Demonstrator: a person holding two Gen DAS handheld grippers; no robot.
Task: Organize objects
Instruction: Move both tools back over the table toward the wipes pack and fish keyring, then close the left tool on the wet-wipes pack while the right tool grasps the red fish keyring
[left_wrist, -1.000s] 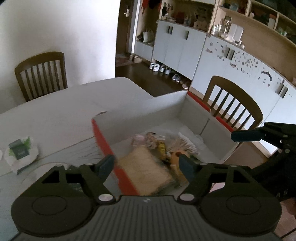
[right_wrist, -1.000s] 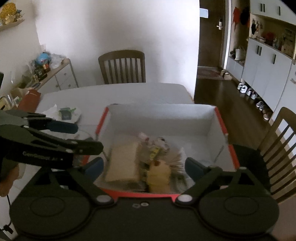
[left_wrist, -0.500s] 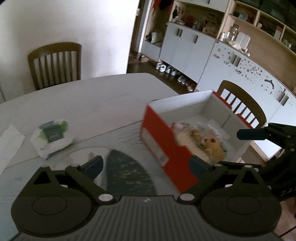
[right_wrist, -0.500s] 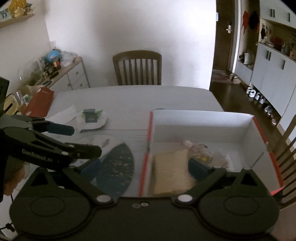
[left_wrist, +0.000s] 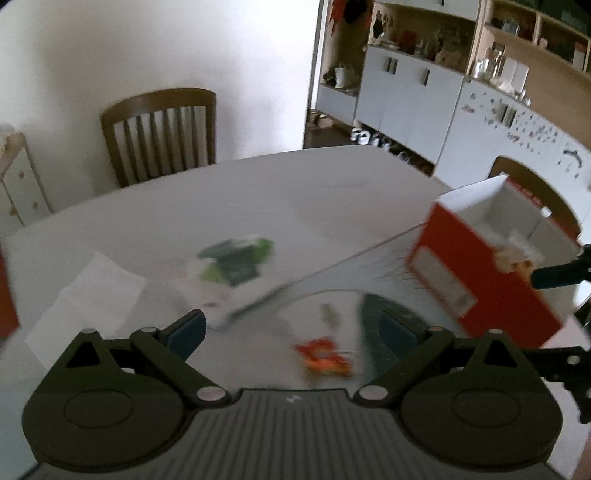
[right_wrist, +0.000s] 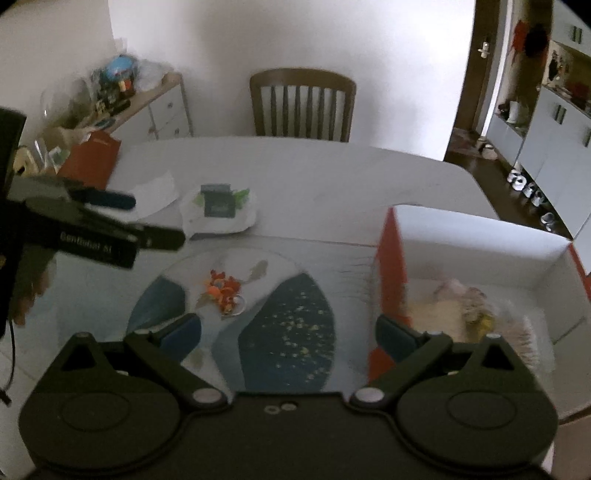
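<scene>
Red box (right_wrist: 391, 266) sits at the table's (right_wrist: 314, 173) right edge; orange keyring (right_wrist: 221, 291) lies on the mat (right_wrist: 288, 321). Both grippers, left (left_wrist: 291, 328) and right (right_wrist: 288, 328), hover spread, empty. Best descend straight, straddle the keyring, close gently.

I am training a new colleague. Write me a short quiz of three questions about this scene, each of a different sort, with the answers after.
1. True or false: the left hand-held gripper holds the orange trinket.
2. Multiple choice: the red box stands where relative to the round patterned mat in the right wrist view? A) to its left B) to its right C) on top of its middle
3. Fill in: the wet-wipes pack has a dark and ______ label.

Key:
1. False. Both hand-held grippers, also the right one, are open and hold nothing; the trinket lies on the mat.
2. B
3. green
</scene>
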